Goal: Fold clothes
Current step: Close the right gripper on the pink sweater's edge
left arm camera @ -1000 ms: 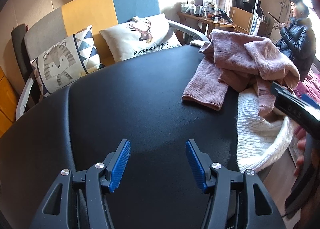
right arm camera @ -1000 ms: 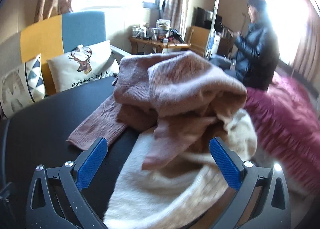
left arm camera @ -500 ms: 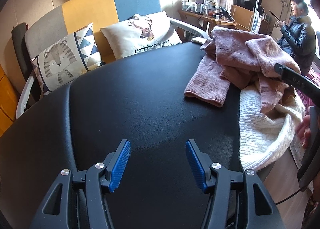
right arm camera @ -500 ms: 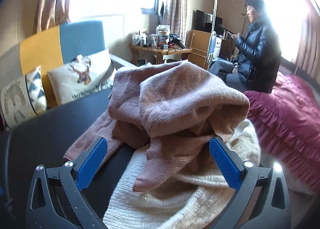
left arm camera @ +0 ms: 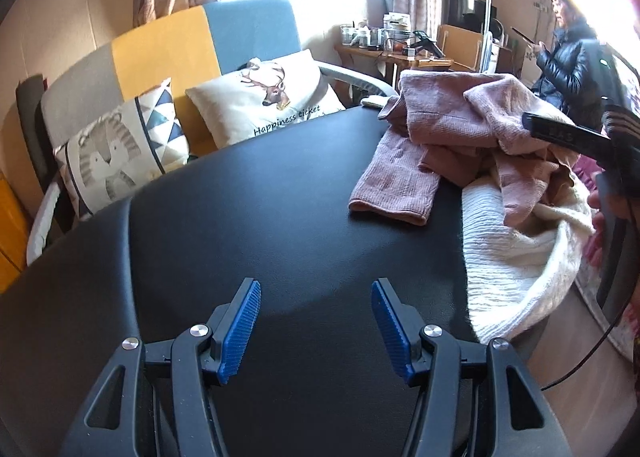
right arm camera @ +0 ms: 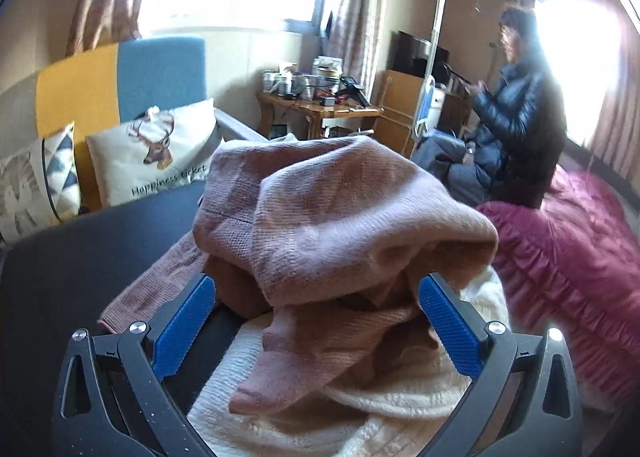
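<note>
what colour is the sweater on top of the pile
Dusty pink sweater, lying over a cream knit; clearest in the right wrist view.

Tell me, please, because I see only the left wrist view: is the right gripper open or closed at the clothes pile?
Observer: Open. The right gripper has its jaws wide apart on either side of a fold of the pink sweater, and it is not pinching it.
Operator: What is beyond the pile on the right side?
Observer: A dark red ruffled bedspread fills that side.
</note>
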A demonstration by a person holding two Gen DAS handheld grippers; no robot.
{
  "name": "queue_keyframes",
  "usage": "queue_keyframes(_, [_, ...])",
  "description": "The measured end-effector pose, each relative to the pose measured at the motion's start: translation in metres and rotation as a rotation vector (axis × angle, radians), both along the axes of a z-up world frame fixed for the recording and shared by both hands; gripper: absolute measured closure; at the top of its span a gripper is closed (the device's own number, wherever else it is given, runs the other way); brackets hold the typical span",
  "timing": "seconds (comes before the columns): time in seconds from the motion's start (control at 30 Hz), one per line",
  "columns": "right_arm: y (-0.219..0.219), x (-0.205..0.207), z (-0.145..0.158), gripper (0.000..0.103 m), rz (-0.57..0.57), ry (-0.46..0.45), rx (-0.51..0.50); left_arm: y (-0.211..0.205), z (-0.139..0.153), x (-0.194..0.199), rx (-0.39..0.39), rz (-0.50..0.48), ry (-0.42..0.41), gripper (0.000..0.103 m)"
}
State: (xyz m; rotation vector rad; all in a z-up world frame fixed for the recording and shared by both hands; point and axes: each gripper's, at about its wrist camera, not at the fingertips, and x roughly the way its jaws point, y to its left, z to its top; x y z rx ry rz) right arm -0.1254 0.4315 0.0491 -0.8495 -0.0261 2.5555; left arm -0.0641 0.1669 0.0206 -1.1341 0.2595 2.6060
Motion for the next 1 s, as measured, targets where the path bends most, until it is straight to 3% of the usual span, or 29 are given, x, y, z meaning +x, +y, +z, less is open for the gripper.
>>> queue_keyframes(0.1, [0.001, -0.009, -0.005, 0.0, 0.0, -0.025, 0.022, 0.01, 0.002, -0.012, 0.001, -0.019, -0.017, 0.044])
queue_keyframes(0.3, [0.026, -0.022, -0.011, 0.0, -0.086, -0.033, -0.028, 0.023, 0.009, -0.028, 0.032, -0.044, -0.055, 0.044])
queue_keyframes(0.47, [0.055, -0.037, -0.025, 0.0, -0.173, -0.048, -0.146, 0.02, -0.006, -0.033, 0.009, -0.025, -0.093, 0.044])
queue_keyframes(0.73, [0.075, -0.042, -0.038, 0.001, -0.174, 0.009, -0.254, 0.011, -0.028, -0.028, -0.003, 0.004, -0.116, 0.044])
queue_keyframes(0.87, [0.075, -0.048, -0.041, 0.029, -0.165, 0.017, -0.261, 0.01, -0.038, -0.025, 0.006, -0.002, -0.139, 0.044])
queue_keyframes(1.0, [0.069, -0.049, -0.039, 0.077, -0.139, 0.031, -0.198, 0.012, -0.045, -0.024, 0.001, -0.006, -0.156, 0.044])
